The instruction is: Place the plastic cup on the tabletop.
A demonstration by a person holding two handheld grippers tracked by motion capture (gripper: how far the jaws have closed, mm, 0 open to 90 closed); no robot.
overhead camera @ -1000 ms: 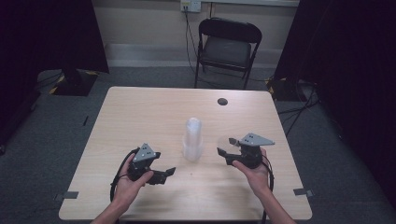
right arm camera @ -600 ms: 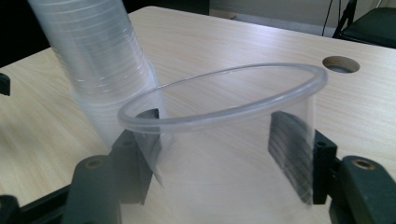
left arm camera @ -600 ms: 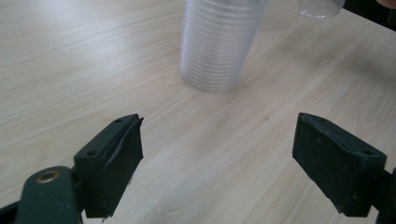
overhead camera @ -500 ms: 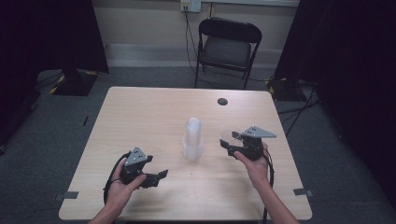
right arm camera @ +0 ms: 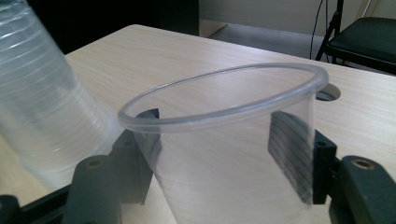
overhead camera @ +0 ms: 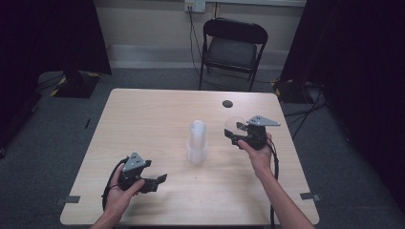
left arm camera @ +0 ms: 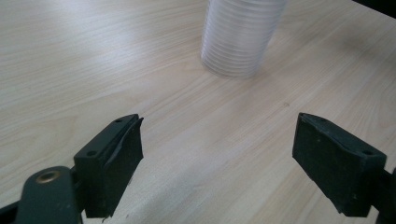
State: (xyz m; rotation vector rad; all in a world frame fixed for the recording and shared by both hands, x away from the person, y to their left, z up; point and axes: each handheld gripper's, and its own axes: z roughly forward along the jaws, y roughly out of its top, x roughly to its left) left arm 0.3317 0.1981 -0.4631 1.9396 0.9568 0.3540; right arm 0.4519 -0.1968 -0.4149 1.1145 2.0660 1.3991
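Right gripper (overhead camera: 236, 133) gripping 1 clear plastic cup (right arm camera: 224, 140), jaws pressing on its 2 sides, rim facing up, cup lifted off the table (overhead camera: 143, 124). Hovering just right of the stack of clear cups (overhead camera: 197, 142), apart from it. Stack standing mouth down near table centre, ribbed rims showing in the left gripper view (left arm camera: 240, 37). Left gripper (overhead camera: 155, 182) sitting low near the front left edge, jaws spread wide, holding nothing, pointing toward the stack, well apart from it. Small dark round hole (overhead camera: 228, 103) lying near the far edge. Black folding chair (overhead camera: 231, 45) standing beyond the table.
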